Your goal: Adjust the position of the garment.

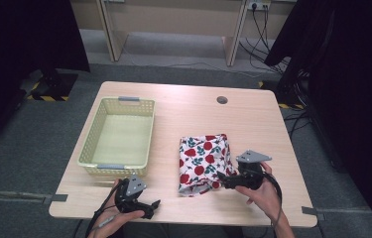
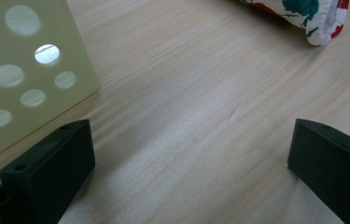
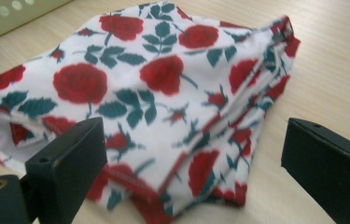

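Right claw (image 1: 223, 179): you've got it at the near right edge of the folded cloth, jaws spread wide, nothing pinched. In the right gripper view the cloth's near corner lies between the two black blocky jaws.
Cloth (image 1: 204, 162): soft white fabric printed with red roses and dark green leaves, folded into a rough rectangle of several layers. It lies flat on the worktop, right of centre; red-trimmed hems show along its near and right edges.
Left claw (image 1: 151, 207): your jaws are spread here too, low over bare wood at the near edge, holding nothing.
Basket (image 1: 89, 144): pale yellow-green plastic, rectangular, walls pierced with round holes, grey tabs on both short ends. It sits left of the cloth, apart from it.
Worktop (image 1: 188, 109): light wood grain, smooth, a round grey cap near the far edge.
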Available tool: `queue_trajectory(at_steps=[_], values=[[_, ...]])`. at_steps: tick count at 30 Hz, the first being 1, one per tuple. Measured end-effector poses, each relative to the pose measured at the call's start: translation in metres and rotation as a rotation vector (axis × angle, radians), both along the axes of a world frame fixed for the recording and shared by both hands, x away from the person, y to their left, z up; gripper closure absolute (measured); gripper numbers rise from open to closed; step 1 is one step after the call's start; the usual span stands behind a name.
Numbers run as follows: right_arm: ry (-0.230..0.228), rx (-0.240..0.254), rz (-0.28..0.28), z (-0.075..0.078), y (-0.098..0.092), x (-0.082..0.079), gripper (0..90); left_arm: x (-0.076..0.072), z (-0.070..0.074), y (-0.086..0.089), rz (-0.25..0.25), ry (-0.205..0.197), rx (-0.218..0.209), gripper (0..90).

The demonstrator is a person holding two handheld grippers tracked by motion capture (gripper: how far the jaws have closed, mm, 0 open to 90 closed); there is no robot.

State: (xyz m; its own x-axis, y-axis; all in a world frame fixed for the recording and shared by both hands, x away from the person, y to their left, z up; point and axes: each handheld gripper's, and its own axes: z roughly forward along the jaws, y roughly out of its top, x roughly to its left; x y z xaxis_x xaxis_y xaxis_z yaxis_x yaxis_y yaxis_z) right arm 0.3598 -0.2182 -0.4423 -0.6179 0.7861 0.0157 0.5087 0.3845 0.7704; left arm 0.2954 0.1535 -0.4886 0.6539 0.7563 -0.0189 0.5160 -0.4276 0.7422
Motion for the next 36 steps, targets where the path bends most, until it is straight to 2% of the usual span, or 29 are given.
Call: queue_trajectory(at_steps=[15,22,36], values=[[0.023,-0.008,-0.025,-0.019,-0.027,-0.037,6.4,0.0,0.0,0.001,-0.005,0.0,0.0,0.0],[0.039,-0.03,-0.025,-0.027,-0.033,-0.048,4.2,0.0,0.0,0.001,-0.006,-0.001,-0.001,0.0],[0.053,-0.023,-0.064,-0.033,-0.048,-0.068,2.3,0.001,0.0,0.001,-0.01,-0.001,0.0,0.0]])
